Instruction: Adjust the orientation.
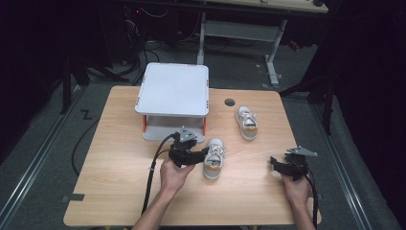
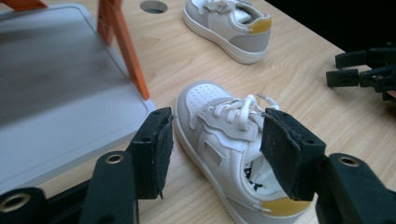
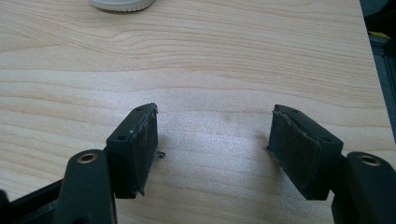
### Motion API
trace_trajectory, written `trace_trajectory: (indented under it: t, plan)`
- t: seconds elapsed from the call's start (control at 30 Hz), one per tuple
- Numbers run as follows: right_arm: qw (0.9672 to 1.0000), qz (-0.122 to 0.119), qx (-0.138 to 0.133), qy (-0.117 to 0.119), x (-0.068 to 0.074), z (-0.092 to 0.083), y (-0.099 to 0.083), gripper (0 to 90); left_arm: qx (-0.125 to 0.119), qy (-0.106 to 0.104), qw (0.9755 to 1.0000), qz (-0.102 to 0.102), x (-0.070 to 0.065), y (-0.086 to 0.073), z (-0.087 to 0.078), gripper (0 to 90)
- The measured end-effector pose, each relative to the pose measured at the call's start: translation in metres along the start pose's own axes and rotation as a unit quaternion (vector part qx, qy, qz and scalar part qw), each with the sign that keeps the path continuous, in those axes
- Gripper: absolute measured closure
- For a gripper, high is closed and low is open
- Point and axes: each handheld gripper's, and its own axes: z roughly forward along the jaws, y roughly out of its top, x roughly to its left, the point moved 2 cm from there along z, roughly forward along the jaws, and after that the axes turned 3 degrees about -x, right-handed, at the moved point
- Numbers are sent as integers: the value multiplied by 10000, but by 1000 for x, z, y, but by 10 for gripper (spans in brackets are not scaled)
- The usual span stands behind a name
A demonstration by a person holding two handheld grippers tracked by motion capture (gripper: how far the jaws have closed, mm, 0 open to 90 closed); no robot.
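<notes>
- Left tool (image 2: 212, 140) stood with its jaws apart around the near shoe (image 2: 229, 154); the pads (image 2: 156, 154) were clear of the shoe's sides, nothing pinched
- Near shoe lay flat on its sole on the table (image 1: 119, 191), just in front of the grey shelf stand (image 1: 174, 88) and close to its orange leg (image 2: 126, 51), toe pointing toward the stand, yellow heel tab toward the person
- Left hand (image 1: 174, 175) held that tool low beside the shoe in the high view
- Second shoe (image 1: 246, 122) sat farther back on the table, near the round cable hole (image 1: 230, 102), well apart from the first
- Right tool (image 3: 212, 149) hovered over bare wood with jaws wide and nothing between them; it sat near the table's right edge, well apart from both shoes
- Judged step: a release of the near shoe in front of the stand, or the moment just ahead of a fresh grip; the frames could not separate the two
- Next move would likely call for lifting the left tool straight off without dragging the laces (image 2: 238, 109), then bringing the second shoe alongside, toes matched
- Risk noted: the right-hand pad sat close to the tongue and could snag it
</notes>
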Motion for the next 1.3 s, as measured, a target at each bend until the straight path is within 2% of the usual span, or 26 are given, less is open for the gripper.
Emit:
trace_trajectory:
  t: [0.17, 0.37, 0.5, 0.63, 1.1, 1.3]
  plan:
    - [10000, 3, 2, 1, 0, 0, 0, 327, -134, 31, 9999, -19, 7, 1, -11, 405]
    - [10000, 4, 2, 0, 0, 0, 0, 327, -186, -98, 9997, -133, 16, -2, -22, 387]
    - [10000, 3, 1, -1, 0, 0, 0, 327, -197, -20, 9997, -133, 22, -5, -30, 382]
    - [10000, 2, 0, -2, 0, 0, 0, 327, -275, 47, 9993, -229, 28, -7, -37, 381]
    - [10000, 0, 0, -8, 0, 0, 0, 328, -292, 168, 9988, -343, 40, -16, -54, 370]
    - [10000, -4, -1, -6, 0, 0, 0, 328, -162, 206, 9989, -382, 44, -23, -55, 361]
